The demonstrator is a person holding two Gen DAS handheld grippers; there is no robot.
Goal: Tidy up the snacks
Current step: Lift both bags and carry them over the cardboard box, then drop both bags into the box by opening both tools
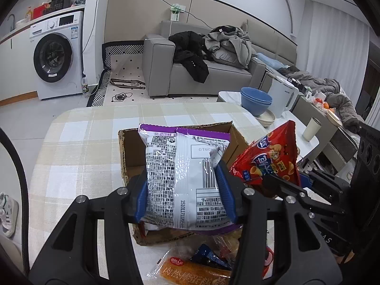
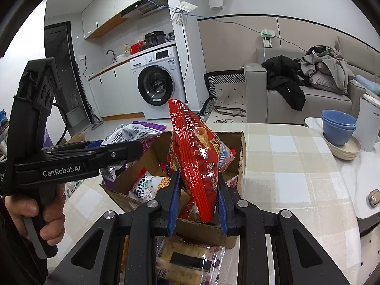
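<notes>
Two bags in my grippers above the cardboard box (image 1: 133, 147) mid-frame, left gripper (image 1: 184, 190) clamped on the silver bag (image 1: 182, 173), right gripper (image 2: 198, 201) pinching the red bag (image 2: 197, 161), blue bowls (image 2: 338, 125) at right, more snack packs (image 2: 187, 258) at the bottom edge.

The silver-and-purple snack bag (image 1: 182, 178) at the frame's middle is glossy crinkled foil film that catches glare. The red chip bag (image 2: 199, 159) is shiny plastic film too, ridged along its sealed edge. The cardboard box (image 1: 128, 152) behind is matt brown corrugated board with a rough torn rim. The bench (image 1: 78, 156) wears a soft matt checked cloth. The fingers (image 1: 142, 197) carry ribbed blue rubbery pads on matt black plastic with bright metal rivets. The blue bowls (image 2: 338, 127) at right look smooth and semi-matt.
</notes>
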